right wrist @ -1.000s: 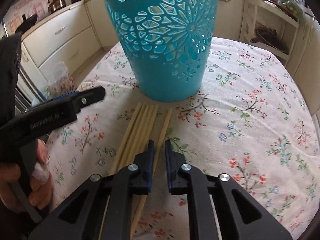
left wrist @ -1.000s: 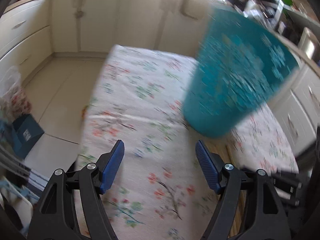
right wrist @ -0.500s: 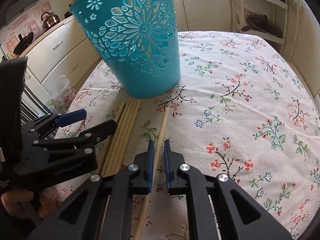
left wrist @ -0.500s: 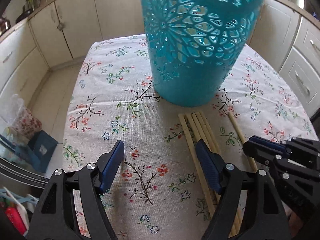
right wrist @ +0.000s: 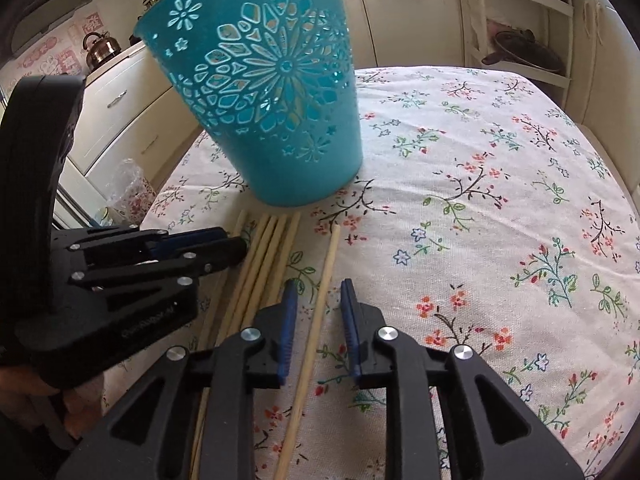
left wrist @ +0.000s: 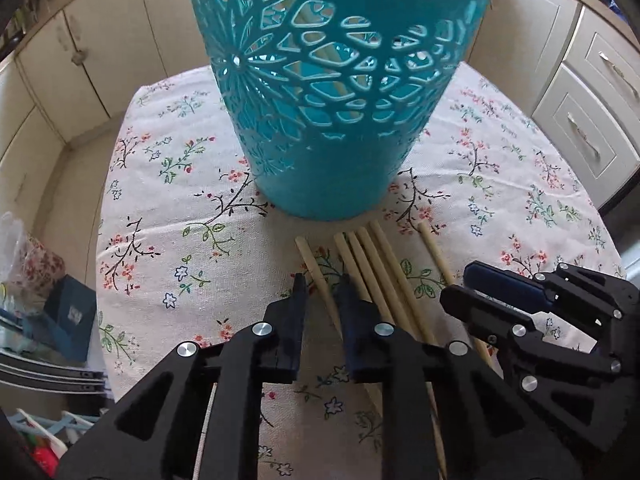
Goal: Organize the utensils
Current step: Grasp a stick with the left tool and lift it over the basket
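Note:
A teal cut-out basket [left wrist: 332, 80] [right wrist: 272, 120] stands upright on the flowered tablecloth [right wrist: 480, 200]. Several pale wooden chopsticks [left wrist: 376, 264] [right wrist: 264, 264] lie side by side in front of it. My left gripper [left wrist: 323, 292] points down over the leftmost chopstick [left wrist: 310, 260]. Its jaws are closing, and the stick lies between them with a gap on each side. One chopstick [right wrist: 330, 256] lies apart to the right, and my right gripper [right wrist: 319, 300] straddles it. Those jaws are opening and their pads stand clear of the stick. Each gripper shows in the other's view: left gripper [right wrist: 200, 248], right gripper [left wrist: 472, 284].
Cream cabinets and drawers [left wrist: 592, 92] ring the table. A plastic bag [right wrist: 132, 188] and a blue box [left wrist: 72, 316] sit on the floor past the table's left edge. A shelf rack with a pan [right wrist: 524, 52] stands at the back right. A hand [right wrist: 24, 384] holds the left gripper.
My left gripper swung toward the chopsticks and its jaws went from wide to narrow around the leftmost stick. The right jaws, nearly shut around the single chopstick before, have spread apart.

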The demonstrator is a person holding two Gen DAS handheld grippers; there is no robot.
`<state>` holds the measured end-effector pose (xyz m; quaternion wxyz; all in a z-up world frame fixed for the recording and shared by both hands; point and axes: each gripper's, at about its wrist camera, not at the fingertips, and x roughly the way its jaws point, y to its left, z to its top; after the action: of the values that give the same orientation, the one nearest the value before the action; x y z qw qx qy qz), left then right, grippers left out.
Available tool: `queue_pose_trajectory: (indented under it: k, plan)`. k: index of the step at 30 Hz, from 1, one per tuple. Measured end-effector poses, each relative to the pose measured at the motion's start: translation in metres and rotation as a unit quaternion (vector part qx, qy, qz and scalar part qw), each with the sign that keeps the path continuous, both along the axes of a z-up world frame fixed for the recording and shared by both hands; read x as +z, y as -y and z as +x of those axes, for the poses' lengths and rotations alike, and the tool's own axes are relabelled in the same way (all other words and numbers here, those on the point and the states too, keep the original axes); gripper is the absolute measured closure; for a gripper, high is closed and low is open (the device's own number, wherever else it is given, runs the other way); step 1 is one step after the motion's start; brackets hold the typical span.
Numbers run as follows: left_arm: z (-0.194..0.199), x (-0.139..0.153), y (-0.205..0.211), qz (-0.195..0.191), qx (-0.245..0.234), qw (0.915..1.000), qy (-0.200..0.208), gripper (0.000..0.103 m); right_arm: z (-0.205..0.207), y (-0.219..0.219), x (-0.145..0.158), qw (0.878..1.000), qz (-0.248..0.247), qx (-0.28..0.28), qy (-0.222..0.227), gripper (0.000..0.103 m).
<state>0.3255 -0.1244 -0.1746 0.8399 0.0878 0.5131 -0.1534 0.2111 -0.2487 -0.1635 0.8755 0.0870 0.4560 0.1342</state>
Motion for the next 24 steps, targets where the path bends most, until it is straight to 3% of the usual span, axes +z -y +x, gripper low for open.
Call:
queue_pose_trajectory:
  k: [5,11,14,18,20,24]
  plan:
    - [-0.001,0.000,0.005,0.007,-0.008,0.9998,0.014,0.098,-0.001,-0.001,-0.002,1.000,0.000,-0.001,0.008,0.079]
    - [-0.043,0.028,-0.022,-0.078,-0.034,0.9955,0.042,0.098,-0.003,0.003,-0.001,1.000,0.004,-0.001,0.008,0.079]
    - [-0.061,0.073,-0.041,-0.150,-0.060,0.9844,0.070,0.098,-0.003,0.003,-0.001,1.000,0.004,-0.002,0.009,0.079]
    - [-0.061,0.161,-0.057,-0.225,-0.065,0.9591,0.159,0.098,-0.002,0.003,-0.001,1.000,0.006,-0.003,0.008,0.079]
    - [-0.050,0.200,-0.058,-0.243,-0.048,0.9440,0.218,0.098,-0.003,0.002,-0.001,1.000,0.003,-0.004,0.008,0.079]
    - [-0.016,0.236,-0.047,-0.261,-0.002,0.9181,0.298,0.098,-0.001,0.002,-0.001,1.000,0.005,-0.004,0.008,0.079]
